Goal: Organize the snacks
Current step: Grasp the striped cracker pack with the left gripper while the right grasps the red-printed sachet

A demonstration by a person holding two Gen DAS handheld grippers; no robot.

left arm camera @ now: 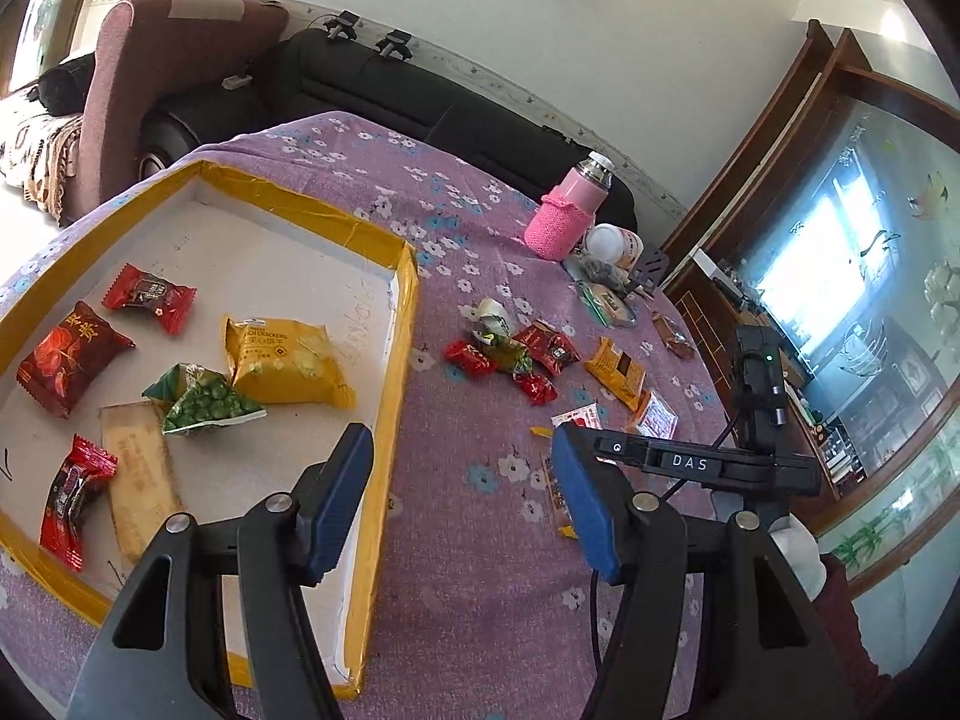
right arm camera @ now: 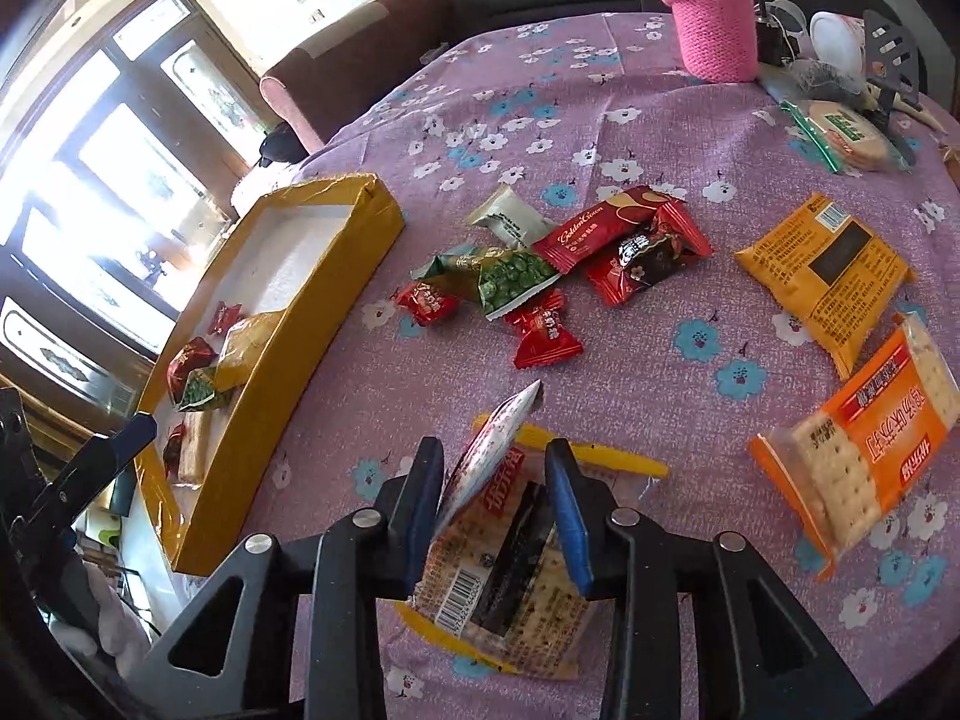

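Observation:
My right gripper [right arm camera: 495,510] points down at the purple flowered tablecloth and is shut on a clear cracker packet [right arm camera: 504,576] with yellow edges. A small red-and-white sachet [right arm camera: 492,450] stands on edge against its left pad. My left gripper [left arm camera: 462,498] hangs open and empty over the right rim of the yellow-edged white tray [left arm camera: 396,360]. The tray holds a yellow cracker bag [left arm camera: 288,360], a green pea packet [left arm camera: 204,402] and several red sweets. A loose pile of red and green snacks [right arm camera: 540,264] lies on the cloth beyond my right gripper.
A yellow packet [right arm camera: 828,270] and an orange cracker packet [right arm camera: 864,450] lie to the right. A pink knit-covered flask [right arm camera: 714,24] and small clutter stand at the table's far side. A dark sofa [left arm camera: 372,90] lies behind the table.

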